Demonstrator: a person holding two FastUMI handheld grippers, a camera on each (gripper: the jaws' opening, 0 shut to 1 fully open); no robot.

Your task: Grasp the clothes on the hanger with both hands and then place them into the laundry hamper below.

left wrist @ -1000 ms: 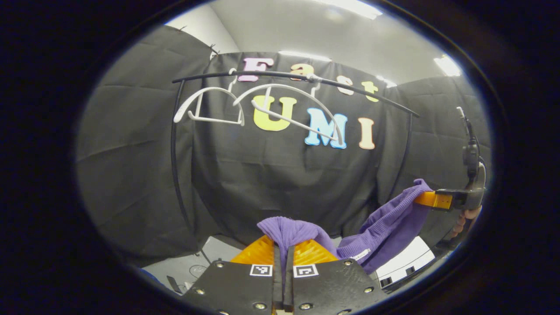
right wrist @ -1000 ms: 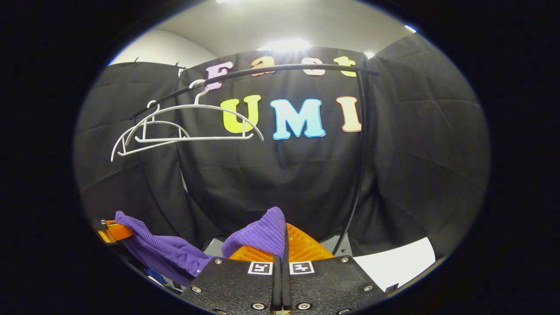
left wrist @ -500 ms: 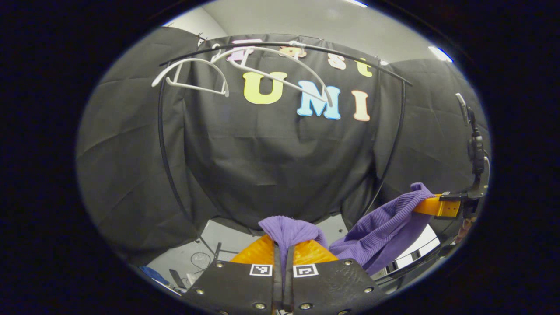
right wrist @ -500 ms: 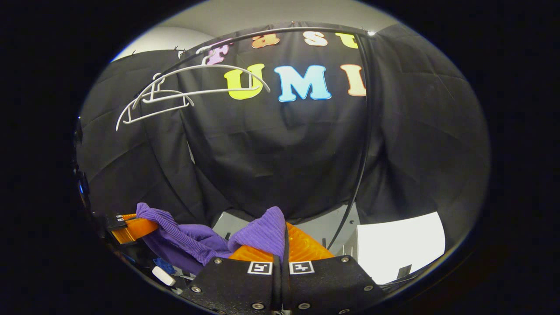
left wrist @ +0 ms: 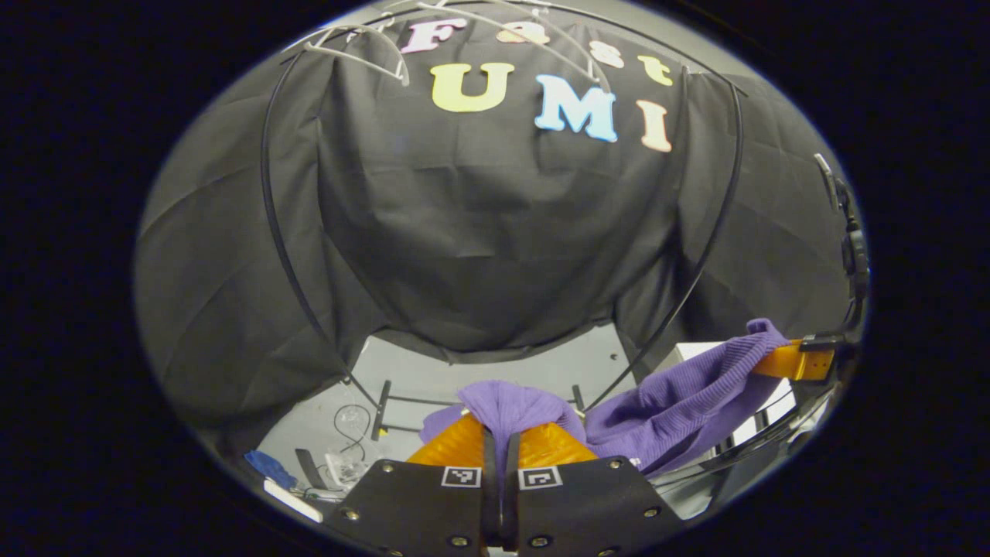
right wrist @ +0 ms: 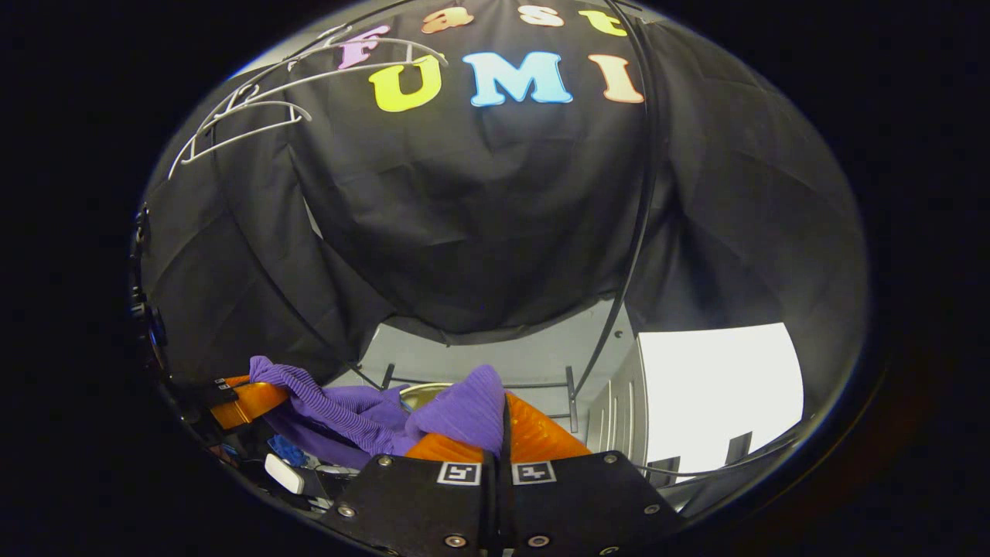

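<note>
The purple garment [left wrist: 681, 402] hangs stretched between both grippers, well below the bare white hangers [right wrist: 247, 116] (up on the rail): left gripper [left wrist: 500, 433] and right gripper [right wrist: 503, 433] each clench a bunched corner.

Open floor [left wrist: 495, 370] shows at lower centre between the two black rack uprights [left wrist: 272, 224], a low crossbar [right wrist: 472, 384] spans it, white hangers [right wrist: 255, 116] crowd the upper left, and a white cabinet [right wrist: 696, 394] blocks lower right.
</note>
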